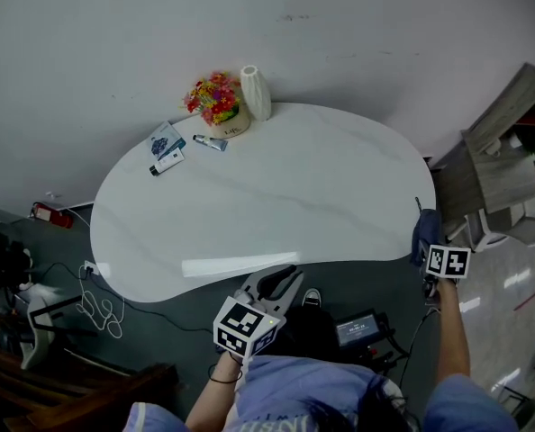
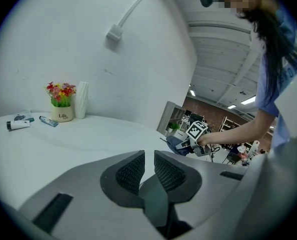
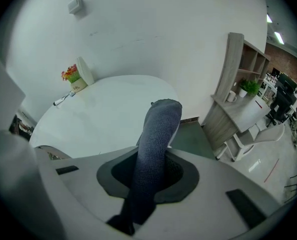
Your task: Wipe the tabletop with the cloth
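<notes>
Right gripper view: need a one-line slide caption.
Right tool clamped on a blue-grey cloth at the near edge of the white tabletop, flower pot at the far side.

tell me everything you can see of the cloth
The cloth is dark blue-grey with a knitted-looking weave, bunched into a long soft roll. The right gripper is shut on its lower part, and the free end sticks up past the jaws. It is held at the right edge of the white table; contact is unclear.
</notes>
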Demonstrator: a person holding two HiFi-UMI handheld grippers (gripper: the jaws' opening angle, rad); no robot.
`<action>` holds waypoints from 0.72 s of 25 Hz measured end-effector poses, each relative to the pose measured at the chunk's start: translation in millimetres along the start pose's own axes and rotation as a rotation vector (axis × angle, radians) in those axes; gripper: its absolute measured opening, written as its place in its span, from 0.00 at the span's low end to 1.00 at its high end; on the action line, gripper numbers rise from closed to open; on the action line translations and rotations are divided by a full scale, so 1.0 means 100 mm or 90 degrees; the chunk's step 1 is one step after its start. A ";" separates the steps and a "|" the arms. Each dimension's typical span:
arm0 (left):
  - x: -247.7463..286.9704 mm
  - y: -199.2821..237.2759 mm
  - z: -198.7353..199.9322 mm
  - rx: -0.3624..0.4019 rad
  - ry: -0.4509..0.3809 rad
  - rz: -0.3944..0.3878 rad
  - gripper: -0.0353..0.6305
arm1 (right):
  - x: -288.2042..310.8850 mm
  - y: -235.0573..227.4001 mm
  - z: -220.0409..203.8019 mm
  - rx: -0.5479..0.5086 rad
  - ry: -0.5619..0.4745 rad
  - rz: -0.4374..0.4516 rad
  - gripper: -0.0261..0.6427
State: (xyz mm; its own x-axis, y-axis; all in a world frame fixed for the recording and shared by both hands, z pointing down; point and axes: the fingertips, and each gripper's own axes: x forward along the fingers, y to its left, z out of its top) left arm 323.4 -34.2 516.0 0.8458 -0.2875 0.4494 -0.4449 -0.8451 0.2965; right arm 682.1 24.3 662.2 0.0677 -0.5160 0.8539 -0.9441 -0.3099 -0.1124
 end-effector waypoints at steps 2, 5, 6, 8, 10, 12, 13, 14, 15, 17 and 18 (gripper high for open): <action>-0.08 0.08 -0.03 -0.008 -0.002 0.019 0.13 | -0.01 0.10 0.04 -0.014 -0.007 0.010 0.14; -0.24 0.17 -0.12 -0.021 -0.003 0.037 0.13 | -0.05 0.26 0.10 -0.021 -0.022 0.017 0.14; -0.30 0.21 -0.14 -0.023 -0.004 0.042 0.13 | -0.07 0.33 0.13 -0.022 -0.029 0.020 0.14; -0.45 0.29 -0.18 -0.027 -0.008 0.053 0.13 | -0.10 0.53 0.19 -0.025 -0.040 0.030 0.14; -0.62 0.38 -0.22 -0.031 -0.016 0.064 0.13 | -0.15 0.78 0.23 -0.038 -0.048 0.045 0.14; -0.79 0.48 -0.26 -0.034 -0.023 0.073 0.13 | -0.18 1.06 0.26 -0.055 -0.057 0.059 0.14; -0.89 0.52 -0.28 -0.036 -0.025 0.078 0.13 | -0.20 1.21 0.28 -0.064 -0.061 0.066 0.14; -1.00 0.57 -0.31 -0.038 -0.028 0.083 0.13 | -0.21 1.37 0.28 -0.072 -0.063 0.074 0.14; -1.12 0.62 -0.34 -0.039 -0.031 0.088 0.13 | -0.21 1.55 0.27 -0.080 -0.063 0.084 0.14; -1.40 0.74 -0.41 -0.040 -0.037 0.101 0.13 | -0.21 1.96 0.23 -0.096 -0.062 0.113 0.14; -1.55 0.81 -0.44 -0.040 -0.040 0.109 0.13 | -0.23 2.19 0.22 -0.106 -0.063 0.129 0.14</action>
State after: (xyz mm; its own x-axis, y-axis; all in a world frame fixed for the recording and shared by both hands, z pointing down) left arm 143.1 -37.7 507.5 0.7719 -0.4545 0.4446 -0.6001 -0.7518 0.2733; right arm 480.4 -49.2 607.3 -0.1047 -0.6324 0.7675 -0.9812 -0.0603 -0.1836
